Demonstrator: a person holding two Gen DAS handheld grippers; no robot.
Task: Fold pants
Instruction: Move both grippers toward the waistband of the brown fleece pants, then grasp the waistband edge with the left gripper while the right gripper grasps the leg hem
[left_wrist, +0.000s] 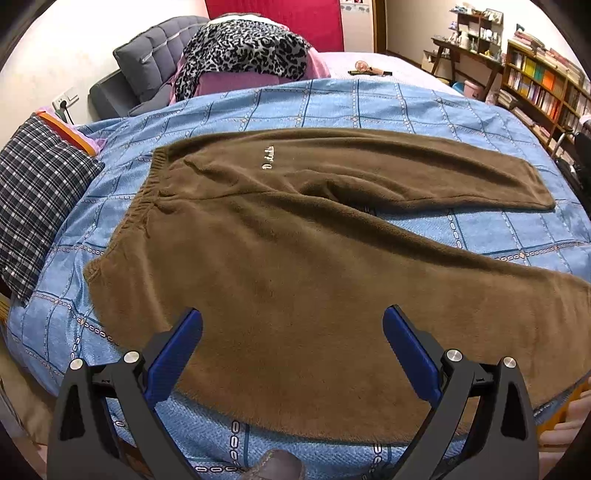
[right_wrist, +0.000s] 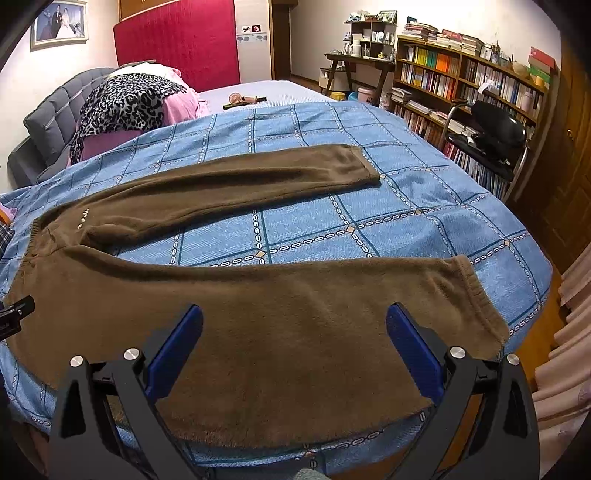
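Observation:
Brown fleece pants (left_wrist: 295, 236) lie spread flat on a blue checked bedspread (left_wrist: 498, 229), waistband to the left, both legs running right in a V. My left gripper (left_wrist: 292, 325) hovers open over the near side of the pants by the hip, nothing between its blue pads. In the right wrist view the pants (right_wrist: 280, 317) show both legs, the near leg's cuff (right_wrist: 476, 291) at the right. My right gripper (right_wrist: 294, 323) is open above the near leg, holding nothing. The far leg's cuff (right_wrist: 362, 162) lies further back.
A plaid pillow (left_wrist: 33, 206) sits at the left bed edge. Leopard-print cloth (right_wrist: 125, 99) and pink bedding are piled near a grey padded cushion (right_wrist: 55, 122). Bookshelves (right_wrist: 461, 81) and a black chair (right_wrist: 495, 129) stand right of the bed. A red headboard (right_wrist: 177, 44) is behind.

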